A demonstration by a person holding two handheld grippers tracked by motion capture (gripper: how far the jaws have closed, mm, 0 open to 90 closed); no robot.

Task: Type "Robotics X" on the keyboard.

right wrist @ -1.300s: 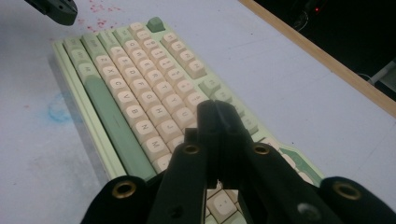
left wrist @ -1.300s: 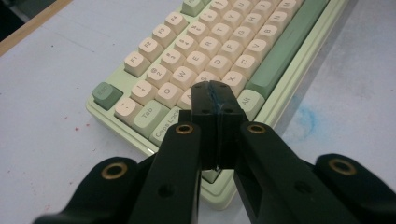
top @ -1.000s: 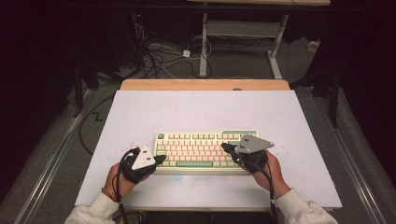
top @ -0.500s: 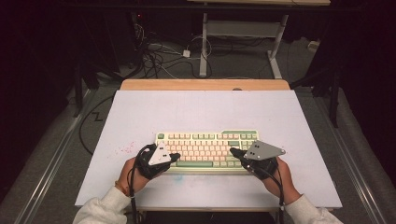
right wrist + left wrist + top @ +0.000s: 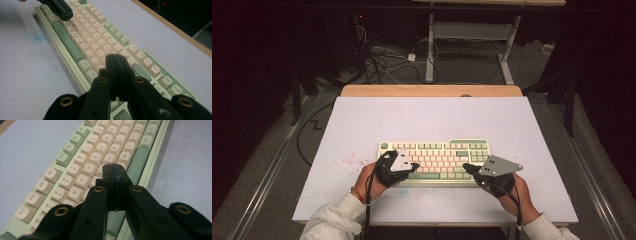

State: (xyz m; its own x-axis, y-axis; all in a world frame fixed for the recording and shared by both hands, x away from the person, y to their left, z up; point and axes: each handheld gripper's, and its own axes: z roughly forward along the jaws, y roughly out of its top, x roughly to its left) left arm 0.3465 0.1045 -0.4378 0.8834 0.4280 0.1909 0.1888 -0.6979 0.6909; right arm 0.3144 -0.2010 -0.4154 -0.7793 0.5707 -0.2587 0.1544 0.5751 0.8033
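We hold both grippers with jaws pressed together and empty, the left gripper [image 5: 412, 166] and right gripper [image 5: 468, 168] poised over the keyboard [image 5: 437, 147] at lower centre. We judge typing is underway; next, a precise downward tap.

The keyboard [image 5: 435, 159] lies on the table [image 5: 432, 115] near its front edge, cables [image 5: 382, 62] on the floor behind.
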